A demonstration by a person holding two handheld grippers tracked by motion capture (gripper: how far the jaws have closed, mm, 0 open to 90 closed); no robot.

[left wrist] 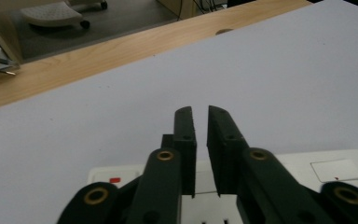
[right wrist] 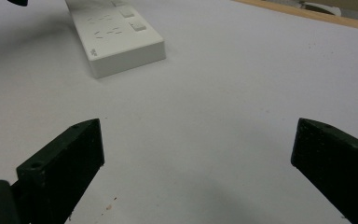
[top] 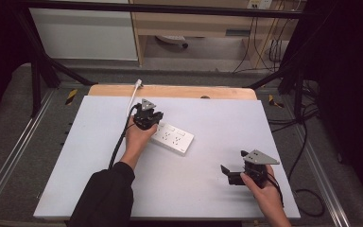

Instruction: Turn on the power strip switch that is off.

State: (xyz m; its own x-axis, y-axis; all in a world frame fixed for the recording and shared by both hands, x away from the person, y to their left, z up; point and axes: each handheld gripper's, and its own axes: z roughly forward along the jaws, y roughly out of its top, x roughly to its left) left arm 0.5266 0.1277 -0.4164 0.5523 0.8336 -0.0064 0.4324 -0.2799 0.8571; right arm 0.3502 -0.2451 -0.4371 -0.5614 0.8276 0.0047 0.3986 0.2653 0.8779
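The left tool (top: 147,118), jaws nearly closed and empty, hovers over a white power strip (top: 172,138) on the table (top: 203,189); the right tool (top: 230,174) gapes wide, empty.

White power strip (top: 172,137) lies flat (angled) mid-table.

White power strip (top: 172,137) on table (top: 208,189)

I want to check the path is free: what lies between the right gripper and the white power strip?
Nothing: in the right gripper view the white tabletop between the open right gripper and the power strip is bare; the high view agrees.
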